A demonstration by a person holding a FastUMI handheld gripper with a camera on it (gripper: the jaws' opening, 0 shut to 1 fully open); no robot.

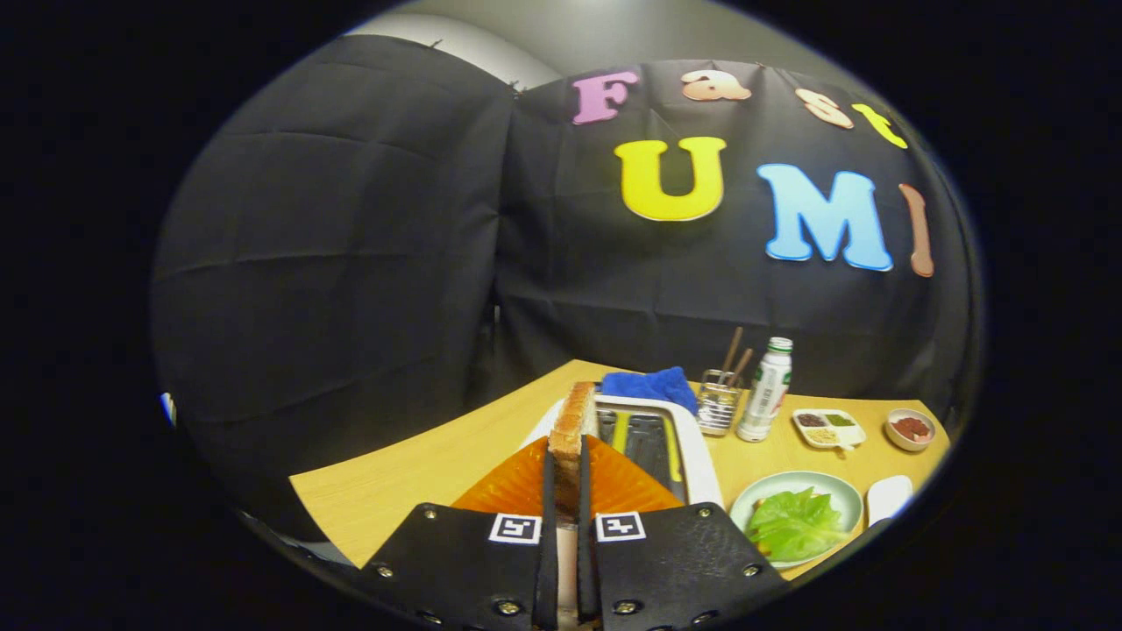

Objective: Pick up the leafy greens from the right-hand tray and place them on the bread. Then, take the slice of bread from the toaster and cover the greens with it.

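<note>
The fingers are squeezed tight on a slice of bread, which stands up on its thin edge between them, lifted over the bench. Under it lies an orange tray. Just past that sits the white toaster, with a blue cloth behind it. Next come a clear holder with sticks and a white bottle, near the back edge. The leafy greens lie on a pale green plate near the front edge. Two small dishes sit near the right corner.
</note>
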